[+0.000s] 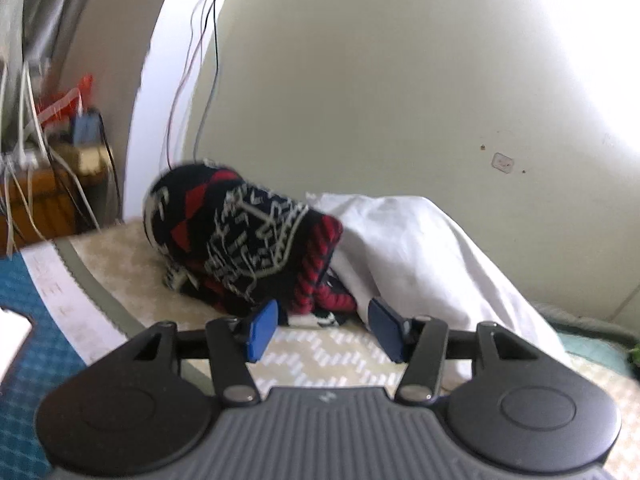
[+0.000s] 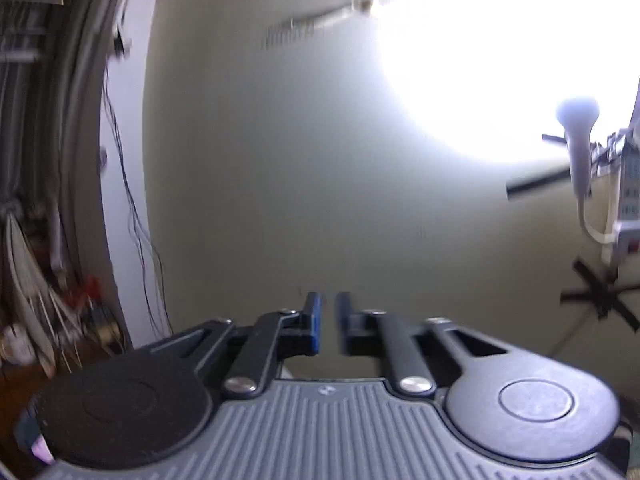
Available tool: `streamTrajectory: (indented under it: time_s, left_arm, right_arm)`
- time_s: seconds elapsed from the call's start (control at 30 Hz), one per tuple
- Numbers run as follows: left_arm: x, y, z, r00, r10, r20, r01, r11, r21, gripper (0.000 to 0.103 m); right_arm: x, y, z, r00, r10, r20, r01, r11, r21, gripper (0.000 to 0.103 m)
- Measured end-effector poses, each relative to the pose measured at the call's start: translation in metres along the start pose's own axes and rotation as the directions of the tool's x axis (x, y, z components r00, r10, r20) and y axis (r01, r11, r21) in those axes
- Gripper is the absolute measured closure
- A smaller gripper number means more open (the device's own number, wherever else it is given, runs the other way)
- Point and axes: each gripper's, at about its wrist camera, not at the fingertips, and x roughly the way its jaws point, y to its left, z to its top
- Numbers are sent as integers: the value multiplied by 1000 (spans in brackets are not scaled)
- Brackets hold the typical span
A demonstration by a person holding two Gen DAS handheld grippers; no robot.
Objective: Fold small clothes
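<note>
My left gripper (image 1: 322, 330) is spread wide, nothing in it, pads low over the mat (image 1: 320, 348). Landmark = the knit (image 1: 244, 240), a dark navy/red/white patterned piece. It sits just ahead of my left pad (image 1: 262, 330), bunched in a tall lump w/ a red-striped twisted edge hanging at its near side. That edge lies roughly between the pads but I'm not touching it, as far as I can tell. Right of the knit, touching it, is a white cloth (image 1: 420, 248), also heaped and rumpled, running out past my right pad. Behind the knit: pale wall (image 1: 360, 80) and thin wires hanging down. Left of the knit, well apart, a cluttered shelf w/ cables.

My right gripper (image 2: 328, 328) is nearly closed, just a slim gap, holding nothing, aimed up at the wall; no clothes in its view, which is blurred.

Progress, my guess: basically at the start. Neither piece looks flat or folded. Still to do: pull the knit out, spread it, fold it, then the white one.
</note>
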Motion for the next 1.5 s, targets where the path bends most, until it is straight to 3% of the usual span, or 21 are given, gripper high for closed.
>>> streamTrajectory:
  time_s: [0.17, 0.33, 0.37, 0.4, 0.43, 0.57, 0.7, 0.77, 0.87, 0.97, 1.0, 1.03, 1.07, 1.1, 1.2, 1.23, 1.27, 1.33, 1.4, 1.43, 1.5]
  left_arm:
    - [17, 4, -9, 997, 75, -27, -74, 997, 11, 53]
    - [23, 14, -8, 998, 56, -26, -56, 998, -6, 54]
    - [25, 12, -8, 998, 50, -28, -50, 999, 3, 55]
    - [25, 10, -9, 999, 44, -24, -43, 999, 20, 55]
    - [24, 7, -10, 999, 41, -18, -40, 999, 36, 55]
    - [24, 5, -10, 1000, 25, -11, -24, 998, 50, 55]
    - [21, 19, -7, 1000, -23, -20, 23, 999, -31, 54]
    - [18, 27, -6, 997, -73, -28, 71, 994, -79, 54]
    - [11, 37, -6, 979, -201, -43, 192, 968, -160, 52]
    - [4, 32, -3, 970, -241, -41, 229, 954, -194, 48]
    - [8, 24, -1, 968, -241, -65, 224, 954, -202, 48]
    - [15, 13, 2, 962, -252, -103, 229, 953, -196, 48]
    - [22, 0, 4, 955, -259, -147, 231, 956, -182, 47]
    - [32, -17, 5, 948, -243, -203, 214, 964, -157, 46]
    - [70, -56, 1, 927, -160, -340, 125, 985, -121, 51]
    - [83, -63, -2, 912, -154, -380, 111, 985, -134, 85]
    - [92, -68, -6, 895, -179, -408, 123, 980, -159, 98]
    - [78, -78, -5, 914, -169, -369, 131, 983, -126, 98]
    - [30, -85, 1, 920, -280, -275, 277, 960, -51, 98]
    - [1, -83, 3, 905, -353, -239, 357, 934, -26, 98]
    - [-72, -68, -2, 840, -513, -180, 527, 849, 43, 98]
  right_arm:
    - [108, 65, -87, 967, 112, -229, -141, 984, -112, 30]
    - [243, 128, -191, 830, 102, -548, -205, 970, -130, 35]
    - [249, 127, -197, 832, 104, -545, -208, 969, -134, 44]
    - [253, 132, -198, 857, 136, -496, -217, 970, -110, 76]
    - [260, 137, -193, 853, 140, -502, -211, 974, -86, 103]
    - [244, 135, -137, 904, 231, -359, -203, 972, 114, 103]
    - [144, 109, -74, 935, 324, -142, -298, 938, 175, 103]
    - [91, 102, -60, 928, 369, -55, -355, 918, 177, 103]
    - [8, 103, -49, 884, 465, 49, -467, 877, 114, 103]
    - [-50, 118, -57, 899, 436, 44, -437, 899, 9, 103]
    - [-64, 113, -58, 922, 386, 37, -386, 922, -13, 103]
    - [-72, 105, -58, 948, 316, 26, -315, 949, -26, 86]
    - [-65, 106, -63, 965, 261, 14, -261, 965, -32, 30]
    - [-52, 107, -71, 974, 227, 20, -227, 974, -28, 11]
    - [3, 108, -110, 984, 180, -9, -180, 983, -31, 16]
    - [29, 115, -121, 986, 164, -44, -165, 986, -20, 16]
    - [51, 115, -133, 987, 140, -75, -140, 990, 2, 17]
    - [83, 110, -152, 984, 109, -139, -102, 993, 55, 20]
    - [97, 105, -162, 978, 97, -183, -79, 992, 99, 25]
    - [101, 96, -159, 976, 107, -190, -86, 990, 115, 25]
    - [104, 87, -157, 974, 125, -191, -101, 986, 134, 25]
